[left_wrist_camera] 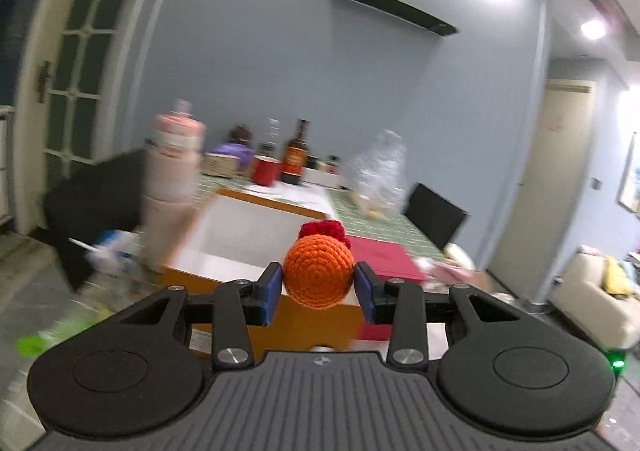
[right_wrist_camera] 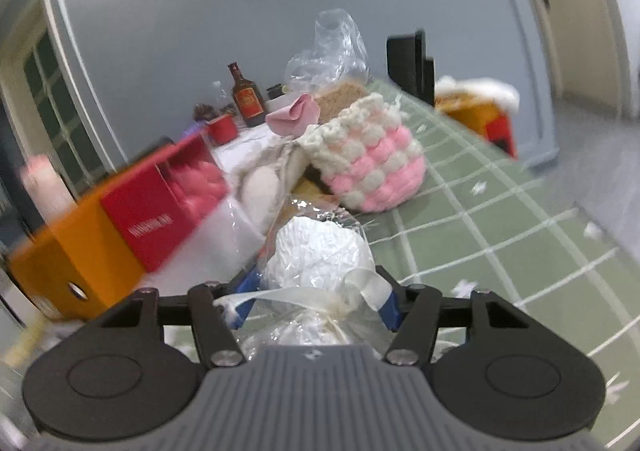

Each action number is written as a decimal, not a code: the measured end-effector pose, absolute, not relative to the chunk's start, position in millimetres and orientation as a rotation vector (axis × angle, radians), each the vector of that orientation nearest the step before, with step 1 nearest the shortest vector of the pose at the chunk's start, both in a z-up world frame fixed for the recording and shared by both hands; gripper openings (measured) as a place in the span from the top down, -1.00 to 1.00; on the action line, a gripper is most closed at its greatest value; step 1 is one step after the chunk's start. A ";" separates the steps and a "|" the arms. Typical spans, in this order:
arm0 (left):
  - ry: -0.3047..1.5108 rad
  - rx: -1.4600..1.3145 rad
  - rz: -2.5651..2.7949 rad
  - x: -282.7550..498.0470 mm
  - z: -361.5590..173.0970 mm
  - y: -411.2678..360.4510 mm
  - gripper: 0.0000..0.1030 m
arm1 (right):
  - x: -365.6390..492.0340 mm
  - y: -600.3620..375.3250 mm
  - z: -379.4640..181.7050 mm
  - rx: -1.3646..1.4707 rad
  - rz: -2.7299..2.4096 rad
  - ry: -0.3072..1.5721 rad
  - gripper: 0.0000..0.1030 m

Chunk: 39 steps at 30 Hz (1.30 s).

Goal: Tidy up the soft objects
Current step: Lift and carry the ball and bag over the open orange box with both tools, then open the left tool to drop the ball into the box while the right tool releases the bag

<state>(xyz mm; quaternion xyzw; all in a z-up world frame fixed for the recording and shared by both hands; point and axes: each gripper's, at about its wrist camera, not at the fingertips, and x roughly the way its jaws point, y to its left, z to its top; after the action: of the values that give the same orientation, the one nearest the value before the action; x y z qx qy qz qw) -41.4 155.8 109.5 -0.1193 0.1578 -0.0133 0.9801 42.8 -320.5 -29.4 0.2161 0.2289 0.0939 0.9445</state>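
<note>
Left gripper (left_wrist_camera: 319, 285) points slightly downward over the orange box (left_wrist_camera: 256, 251), pads pinching a round crocheted orange ball (left_wrist_camera: 319, 270), red tuft facing away; right gripper (right_wrist_camera: 316, 291) clasps a wrapped white bundle (right_wrist_camera: 316, 251), ribbon-tied neck toward camera.

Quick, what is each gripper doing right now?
Left gripper: closed on an orange crocheted ball.
Right gripper: closed on a white ball wrapped in clear plastic.

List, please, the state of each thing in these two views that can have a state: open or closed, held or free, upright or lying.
Left gripper: shut on the orange crocheted ball.
Orange crocheted ball: held, lifted.
Orange cardboard box with white inside: open on top.
Right gripper: shut on the bag.
Clear plastic bag of white stuffing: tied with a ribbon, held.
Pink and white crocheted pouch: free, on the table.
Brown glass bottle: upright, capped.
</note>
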 end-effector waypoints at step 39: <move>0.535 0.074 0.062 77.3 71.7 201.1 0.13 | 173.1 -11.7 96.8 0.370 0.631 0.422 -0.17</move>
<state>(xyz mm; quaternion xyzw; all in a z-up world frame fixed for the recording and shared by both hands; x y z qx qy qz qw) 77.3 201.1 71.7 0.0364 0.2640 0.0306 0.9634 173.1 -11.7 96.8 0.1795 0.2048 0.3063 0.9121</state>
